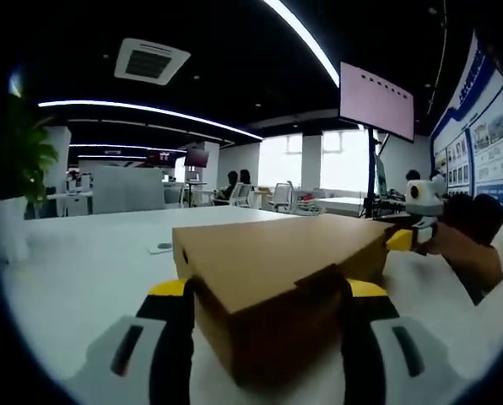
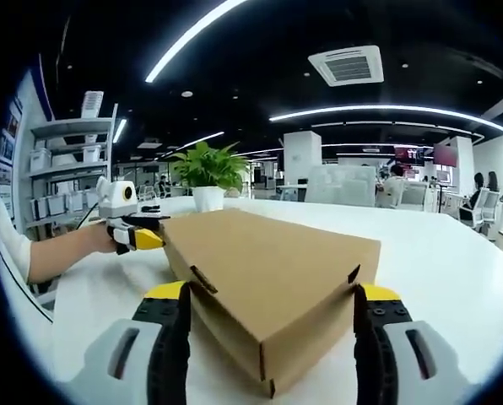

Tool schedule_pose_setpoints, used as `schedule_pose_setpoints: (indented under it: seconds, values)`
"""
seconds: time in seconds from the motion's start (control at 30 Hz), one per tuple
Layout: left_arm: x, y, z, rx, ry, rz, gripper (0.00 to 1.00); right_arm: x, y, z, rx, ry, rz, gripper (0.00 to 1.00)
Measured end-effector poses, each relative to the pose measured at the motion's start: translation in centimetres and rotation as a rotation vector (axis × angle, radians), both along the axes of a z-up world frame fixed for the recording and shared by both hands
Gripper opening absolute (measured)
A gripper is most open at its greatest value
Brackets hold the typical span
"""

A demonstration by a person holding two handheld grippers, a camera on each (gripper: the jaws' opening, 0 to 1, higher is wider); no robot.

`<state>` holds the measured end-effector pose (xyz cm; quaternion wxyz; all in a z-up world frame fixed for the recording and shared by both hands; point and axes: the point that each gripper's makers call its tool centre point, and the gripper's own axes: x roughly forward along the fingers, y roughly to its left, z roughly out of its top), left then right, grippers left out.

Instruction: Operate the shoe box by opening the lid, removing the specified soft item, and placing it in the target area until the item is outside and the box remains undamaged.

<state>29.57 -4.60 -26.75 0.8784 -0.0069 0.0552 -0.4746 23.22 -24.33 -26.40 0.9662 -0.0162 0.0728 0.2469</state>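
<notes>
A white counter spreads under both grippers, and on it sits a closed brown cardboard shoe box, its lid down and its tuck flaps shut.

In the left gripper view, the left gripper reaches forward low over the counter, level with the box. Its two yellow-tipped jaws stand wide apart, one on each side of the box's near end, right against the cardboard; whether they press it I cannot tell. Beyond the box's far right corner the right gripper comes in from the right, held by a person's hand, its yellow tip touching or just beside that corner.

In the right gripper view, the right gripper sits in the same pose at the opposite end of the shoe box: jaws spread, straddling the near corner, the lid's edge between them. Past the box's far left side the left gripper enters from the left, gripped by a hand on an outstretched forearm in a white sleeve, its yellow tip beside the box wall.

Behind that gripper a potted plant stands on the counter.
</notes>
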Motion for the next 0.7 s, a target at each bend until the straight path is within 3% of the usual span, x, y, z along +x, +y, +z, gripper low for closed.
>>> schedule_pose_setpoints:
  seconds: [0.37,0.43,0.57,0.63,0.7]
  values:
    - [0.84,0.45,0.10,0.006,0.000,-0.002,0.72,0.09,0.34,-0.16,-0.011,-0.011,-0.028,0.85]
    - [0.52,0.17,0.13,0.005,-0.002,-0.003,0.72,0.24,0.56,-0.42,-0.047,-0.018,-0.044,0.87]
    - [0.32,-0.30,-0.19,0.042,-0.025,-0.023,0.80,0.40,0.67,-0.60,-0.074,-0.022,-0.061,0.89]
    - [0.29,-0.24,-0.33,0.074,-0.040,-0.019,0.79,0.48,0.50,-0.29,-0.034,-0.016,-0.067,0.89]
    - [0.77,0.08,-0.04,0.047,-0.013,0.009,0.74,0.55,0.37,-0.15,-0.016,-0.011,-0.068,0.89]
